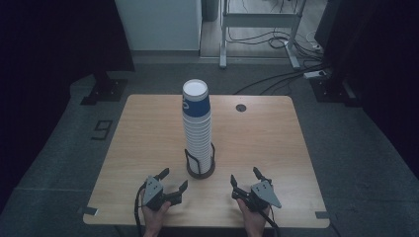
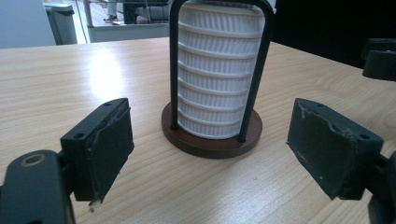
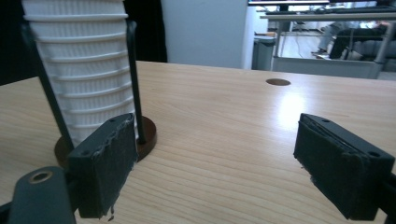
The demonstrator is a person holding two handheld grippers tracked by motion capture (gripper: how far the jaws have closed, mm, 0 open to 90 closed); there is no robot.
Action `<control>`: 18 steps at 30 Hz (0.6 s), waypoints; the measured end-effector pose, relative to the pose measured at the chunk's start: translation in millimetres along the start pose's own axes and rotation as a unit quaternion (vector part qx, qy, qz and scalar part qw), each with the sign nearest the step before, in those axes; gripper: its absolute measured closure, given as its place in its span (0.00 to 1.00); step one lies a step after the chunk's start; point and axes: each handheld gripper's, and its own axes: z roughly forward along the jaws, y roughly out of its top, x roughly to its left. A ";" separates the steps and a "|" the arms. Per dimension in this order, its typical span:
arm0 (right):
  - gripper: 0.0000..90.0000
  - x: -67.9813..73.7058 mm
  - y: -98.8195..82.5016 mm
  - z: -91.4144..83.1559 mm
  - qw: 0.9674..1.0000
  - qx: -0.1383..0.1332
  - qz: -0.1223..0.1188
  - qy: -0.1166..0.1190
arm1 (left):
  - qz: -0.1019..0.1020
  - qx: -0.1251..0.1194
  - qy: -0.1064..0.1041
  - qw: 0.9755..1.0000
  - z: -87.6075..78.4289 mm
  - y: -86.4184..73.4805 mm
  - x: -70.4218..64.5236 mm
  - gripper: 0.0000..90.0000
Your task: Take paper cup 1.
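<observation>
Your stack of cups is tall and tapered – ribbed white paper sides, a blue band near the top, white rim open upward. It stands upright in a holder: round dark-brown wooden base w/ thin black wire hoops rising round the lowest cups. Holder sits near the middle of the table, a pale wood-grain top w/ rounded corners, a bit toward your edge.

Your left gripper is spread wide, nothing between the jaws, nothing touched. In the left gripper view the flat black rubber pads look worn & ragged at the edges, w/ the holder straight ahead, apart from them.

Your right gripper is also released – jaws apart, empty, over bare wood. Stack stands ahead and to its left, close but not touching.
</observation>
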 end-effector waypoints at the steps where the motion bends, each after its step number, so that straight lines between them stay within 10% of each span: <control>1: 0.14 0.0 0.0 0.0 1.000 0.000 0.000 0.000 | 0.000 0.000 0.000 1.000 0.0 0.0 0.0 0.16; 18: 0.19 3.1 24.3 2.9 0.998 0.023 0.006 0.064 | 0.003 0.000 0.001 1.000 0.0 0.0 -0.7 0.16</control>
